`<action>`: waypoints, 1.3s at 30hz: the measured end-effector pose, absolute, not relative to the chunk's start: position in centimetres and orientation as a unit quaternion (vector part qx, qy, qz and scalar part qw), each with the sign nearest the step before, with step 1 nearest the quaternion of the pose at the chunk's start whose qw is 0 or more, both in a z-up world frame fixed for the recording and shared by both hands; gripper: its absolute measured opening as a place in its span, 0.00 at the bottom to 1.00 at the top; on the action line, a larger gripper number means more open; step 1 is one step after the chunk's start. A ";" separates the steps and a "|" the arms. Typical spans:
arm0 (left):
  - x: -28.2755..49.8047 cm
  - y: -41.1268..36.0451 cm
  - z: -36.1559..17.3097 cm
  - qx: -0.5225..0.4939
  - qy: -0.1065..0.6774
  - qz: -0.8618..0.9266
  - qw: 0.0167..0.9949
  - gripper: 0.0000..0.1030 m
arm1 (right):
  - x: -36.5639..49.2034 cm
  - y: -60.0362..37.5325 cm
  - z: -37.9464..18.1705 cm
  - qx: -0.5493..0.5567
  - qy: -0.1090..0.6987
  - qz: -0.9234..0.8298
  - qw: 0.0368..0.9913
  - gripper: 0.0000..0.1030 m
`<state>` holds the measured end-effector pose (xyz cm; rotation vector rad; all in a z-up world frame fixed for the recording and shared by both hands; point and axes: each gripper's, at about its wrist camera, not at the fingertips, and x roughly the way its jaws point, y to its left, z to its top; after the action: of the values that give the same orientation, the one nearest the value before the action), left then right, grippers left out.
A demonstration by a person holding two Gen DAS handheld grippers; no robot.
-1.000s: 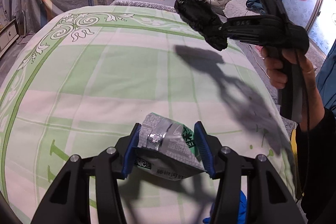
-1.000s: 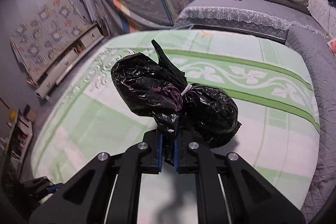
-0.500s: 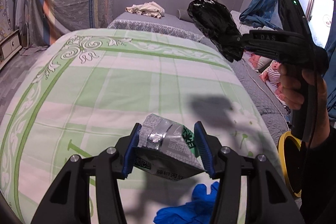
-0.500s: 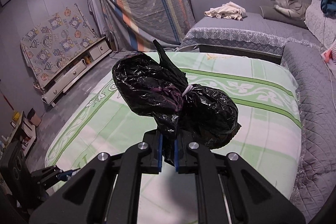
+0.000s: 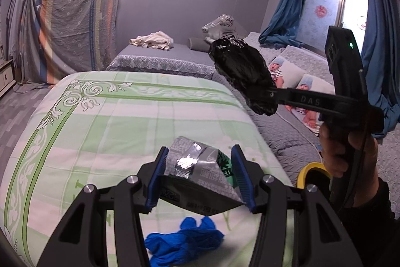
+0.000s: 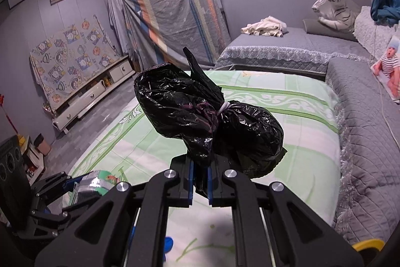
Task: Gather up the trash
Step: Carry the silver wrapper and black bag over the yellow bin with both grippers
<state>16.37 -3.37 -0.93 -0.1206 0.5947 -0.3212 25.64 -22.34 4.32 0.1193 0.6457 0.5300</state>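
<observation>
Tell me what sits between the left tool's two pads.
A silver snack wrapper with green print is clamped between the left tool pads, above the green bedspread. The left wrist view shows it.

Glossy black bag (image 6: 207,121), silver and green packet (image 5: 202,167), bright blue glove (image 5: 182,242), bedspread (image 5: 125,121) checked pale green and cream with scrollwork border, grey quilted bed (image 6: 295,46), blue curtains (image 5: 285,6).
</observation>
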 end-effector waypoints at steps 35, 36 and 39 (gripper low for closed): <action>10.4 -18.7 4.1 0.031 0.226 -0.326 0.917 0.47 | 9.5 -43.2 4.7 0.158 0.234 0.060 0.957 0.07; 10.3 -19.3 4.1 0.034 0.226 -0.331 0.916 0.47 | 9.1 -43.7 4.4 0.161 0.235 0.051 0.957 0.07; 10.4 -20.7 3.7 0.039 0.227 -0.343 0.911 0.47 | 8.2 -45.1 3.5 0.168 0.241 0.018 0.956 0.07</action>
<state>10.42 -20.72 3.72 0.0803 0.4688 -0.7067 8.21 -45.14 3.48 0.3408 0.4896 0.0364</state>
